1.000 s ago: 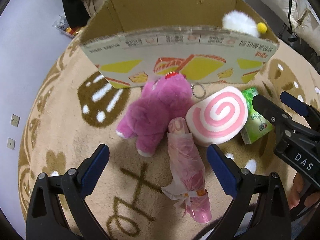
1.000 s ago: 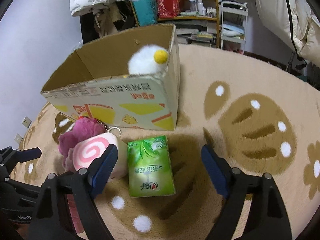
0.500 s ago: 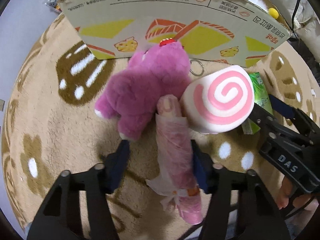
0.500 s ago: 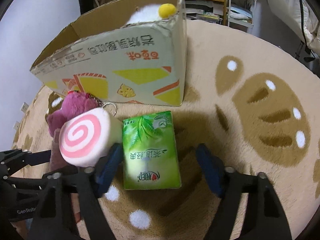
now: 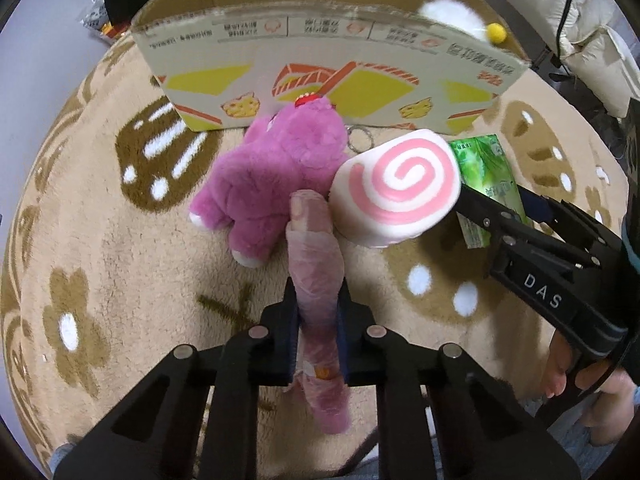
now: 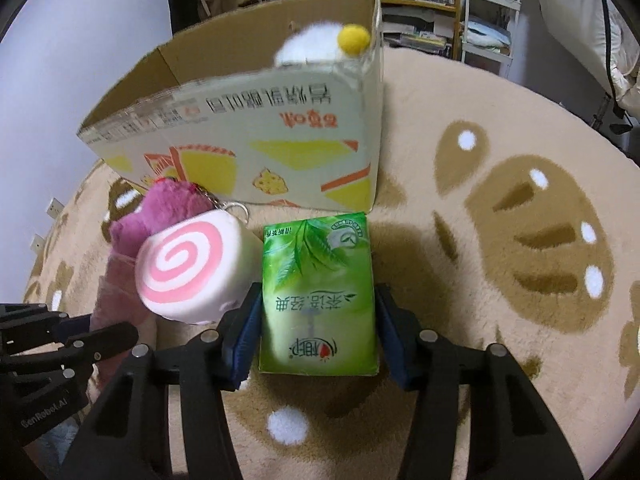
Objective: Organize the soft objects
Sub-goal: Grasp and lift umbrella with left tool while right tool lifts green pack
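Observation:
My left gripper [image 5: 317,308] is shut on a pink wrapped tube toy [image 5: 316,264] that points toward a purple plush bear [image 5: 276,176]. A pink-swirl white roll cushion [image 5: 396,188] leans beside it and also shows in the right wrist view [image 6: 192,268]. My right gripper [image 6: 318,320] is shut on a green tissue pack [image 6: 318,292], its blue pads against both sides. The open cardboard box [image 6: 248,128] stands just beyond, with a white plush with a yellow pompom [image 6: 320,46] inside. The right gripper shows in the left wrist view [image 5: 532,256].
Everything lies on a beige rug [image 6: 500,240] with brown paw and flower patterns. Shelves and clutter [image 6: 420,8] stand behind the box. A keyring [image 5: 360,138] lies by the bear near the box wall [image 5: 320,80].
Both grippers moved forward and closed: the left onto the pink tube toy, the right onto the green tissue pack. Both were wide open a second ago.

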The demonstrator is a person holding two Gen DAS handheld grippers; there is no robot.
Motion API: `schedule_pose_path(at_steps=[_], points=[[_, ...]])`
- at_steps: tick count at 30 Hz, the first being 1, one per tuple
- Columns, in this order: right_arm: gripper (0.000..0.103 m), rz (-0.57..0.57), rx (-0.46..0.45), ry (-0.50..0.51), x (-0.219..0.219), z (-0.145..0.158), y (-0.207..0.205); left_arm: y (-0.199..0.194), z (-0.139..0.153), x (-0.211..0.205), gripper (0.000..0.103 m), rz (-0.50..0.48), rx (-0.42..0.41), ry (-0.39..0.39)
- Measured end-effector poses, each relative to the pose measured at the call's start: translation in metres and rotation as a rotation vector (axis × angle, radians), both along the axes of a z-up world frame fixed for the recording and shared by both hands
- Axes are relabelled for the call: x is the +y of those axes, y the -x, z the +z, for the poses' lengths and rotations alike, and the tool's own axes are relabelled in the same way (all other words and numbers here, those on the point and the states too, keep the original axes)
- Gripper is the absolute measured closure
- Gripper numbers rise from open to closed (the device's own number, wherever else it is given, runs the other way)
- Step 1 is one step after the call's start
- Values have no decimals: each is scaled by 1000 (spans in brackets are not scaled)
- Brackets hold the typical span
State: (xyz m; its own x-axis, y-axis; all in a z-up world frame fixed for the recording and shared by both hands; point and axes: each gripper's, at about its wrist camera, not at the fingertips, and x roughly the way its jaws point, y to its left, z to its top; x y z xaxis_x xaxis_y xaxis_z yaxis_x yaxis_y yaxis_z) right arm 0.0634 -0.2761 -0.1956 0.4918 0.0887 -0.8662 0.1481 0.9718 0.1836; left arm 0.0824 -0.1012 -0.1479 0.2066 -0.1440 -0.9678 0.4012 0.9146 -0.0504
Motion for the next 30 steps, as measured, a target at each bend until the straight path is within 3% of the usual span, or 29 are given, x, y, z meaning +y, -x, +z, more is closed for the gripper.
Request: schedule_pose_path(at_steps=[7, 18, 30], points=[[47, -4, -54, -2, 0, 19, 10, 14, 18, 1, 90, -17, -76, 0], [47, 12, -194, 8, 6, 65, 26, 19, 71, 15, 90, 26, -342, 7], [47, 11, -382, 53, 10, 111, 37, 4, 114, 31, 90, 82, -543, 83]])
